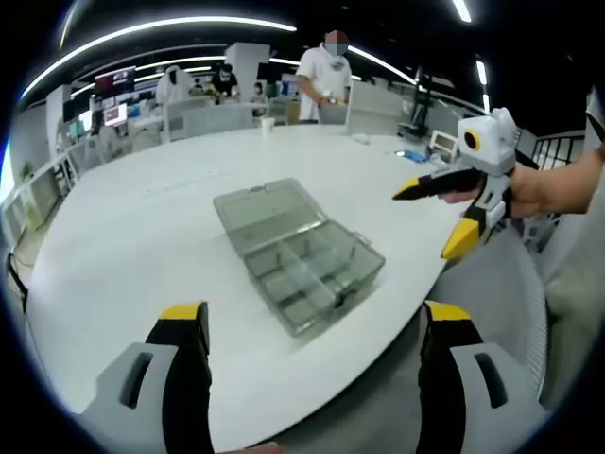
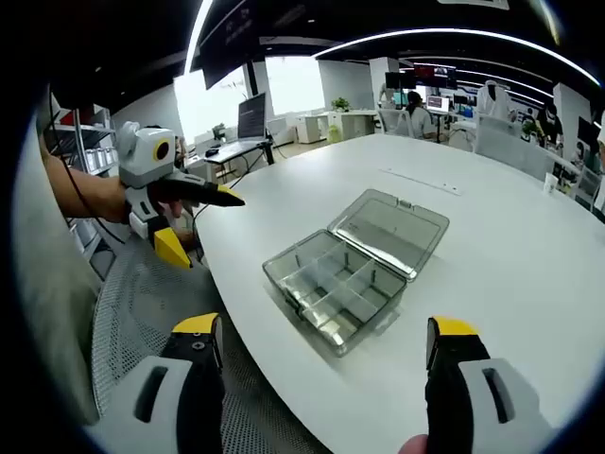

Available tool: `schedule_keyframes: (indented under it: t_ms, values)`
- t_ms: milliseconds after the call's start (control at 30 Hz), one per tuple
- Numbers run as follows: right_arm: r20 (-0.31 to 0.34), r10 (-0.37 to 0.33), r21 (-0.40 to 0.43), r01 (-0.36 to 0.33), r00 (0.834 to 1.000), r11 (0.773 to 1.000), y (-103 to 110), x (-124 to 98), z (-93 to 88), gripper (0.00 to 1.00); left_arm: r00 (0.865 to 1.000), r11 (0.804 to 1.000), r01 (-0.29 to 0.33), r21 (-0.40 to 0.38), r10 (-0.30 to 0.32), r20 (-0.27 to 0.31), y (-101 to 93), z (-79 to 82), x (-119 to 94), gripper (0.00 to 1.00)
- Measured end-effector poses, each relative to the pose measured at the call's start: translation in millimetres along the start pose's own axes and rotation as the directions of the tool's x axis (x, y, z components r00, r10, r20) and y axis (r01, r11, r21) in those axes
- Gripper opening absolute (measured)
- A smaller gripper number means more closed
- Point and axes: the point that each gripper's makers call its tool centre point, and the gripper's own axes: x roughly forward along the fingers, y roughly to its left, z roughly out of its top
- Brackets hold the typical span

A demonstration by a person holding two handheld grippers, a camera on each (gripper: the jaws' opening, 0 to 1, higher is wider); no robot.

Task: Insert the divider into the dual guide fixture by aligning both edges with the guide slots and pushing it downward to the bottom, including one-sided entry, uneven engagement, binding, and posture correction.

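A clear plastic compartment box (image 1: 307,274) (image 2: 331,288) lies on the white round table (image 1: 132,236) (image 2: 510,255), near its edge. Its hinged lid (image 1: 269,213) (image 2: 392,227) is folded back flat. Thin partitions stand inside the box, splitting it into several cells. My left gripper (image 1: 314,317) is open with nothing between its jaws, short of the box; it also appears in the right gripper view (image 2: 203,227), held off the table edge. My right gripper (image 2: 325,328) is open and empty too; from the left gripper view it (image 1: 430,219) hovers beside the table edge, right of the box.
A grey mesh chair (image 2: 142,293) (image 1: 510,293) stands just off the table edge below the grippers. A small cup (image 1: 267,123) and small items sit on the far side of the table. A person (image 1: 326,71) stands beyond it, among desks with monitors.
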Motion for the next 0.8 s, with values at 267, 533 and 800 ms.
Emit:
schedule_keyframes:
  t_ms: [267,533,800]
  values:
    - [0.036,-0.040,0.079,0.037,0.999,0.996,2.3,-12.5,4.6,0.94,0.999,0.999,-0.036,-0.024,0.037,0.022,2.7,5.3,-5.7,0.95]
    - [0.036,-0.061,0.113,0.056,0.998,0.992,5.5,-15.1,-0.6,0.97,0.998,0.998,-0.046,-0.052,0.048,0.029,1.4,5.5,-6.2,0.96]
    - [0.035,-0.069,0.128,0.064,0.997,0.990,6.3,-17.2,-6.9,0.97,0.998,0.995,-0.054,-0.080,0.057,0.030,0.8,-0.1,-7.7,0.98]
